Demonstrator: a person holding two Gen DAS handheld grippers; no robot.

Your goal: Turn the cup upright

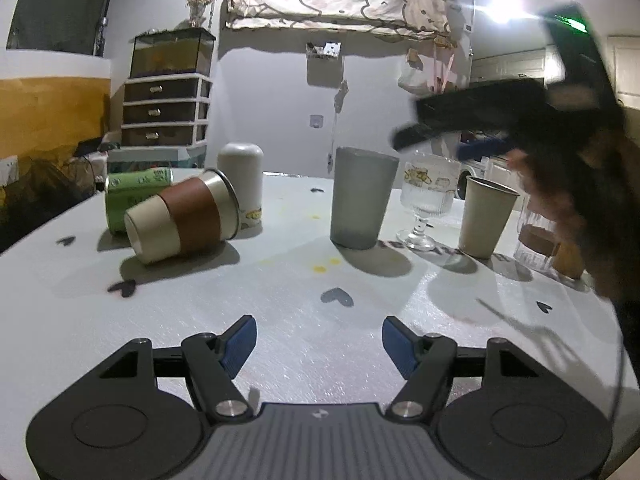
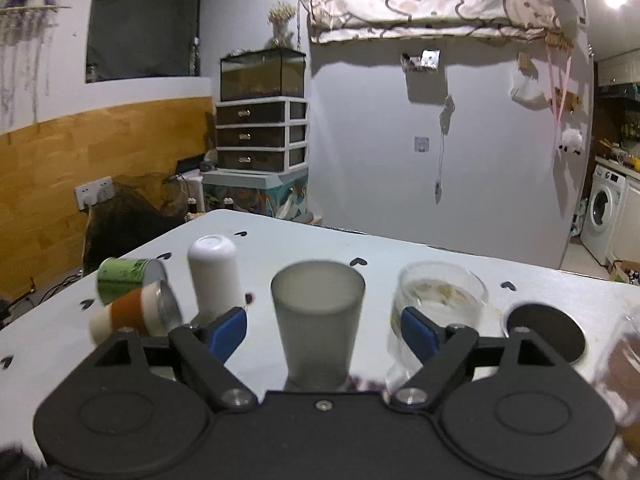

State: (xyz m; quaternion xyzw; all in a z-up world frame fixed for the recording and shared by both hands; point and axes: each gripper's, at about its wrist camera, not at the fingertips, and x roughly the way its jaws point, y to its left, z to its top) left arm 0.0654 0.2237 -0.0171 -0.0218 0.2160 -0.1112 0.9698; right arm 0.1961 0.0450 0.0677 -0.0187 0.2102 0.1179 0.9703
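A cream cup with a brown sleeve point(image 1: 184, 218) lies on its side at the table's left, its steel rim toward the right; it also shows in the right wrist view point(image 2: 132, 314). A green cup point(image 1: 136, 196) lies on its side behind it. A white cup point(image 1: 242, 182) stands upside down beside them. My left gripper point(image 1: 318, 340) is open and empty above the near table. My right gripper point(image 2: 322, 330) is open, its jaws wide on either side of an upright grey tumbler point(image 2: 318, 320) without touching it; in the left wrist view it hovers blurred at the upper right point(image 1: 472, 136).
Upright on the white table point(image 1: 280, 320): the grey tumbler point(image 1: 362, 196), a stemmed glass point(image 1: 426, 200), a beige cup point(image 1: 486, 216) and a ribbed glass point(image 1: 536, 244) at the right. A drawer unit with a tank point(image 2: 262, 120) stands behind.
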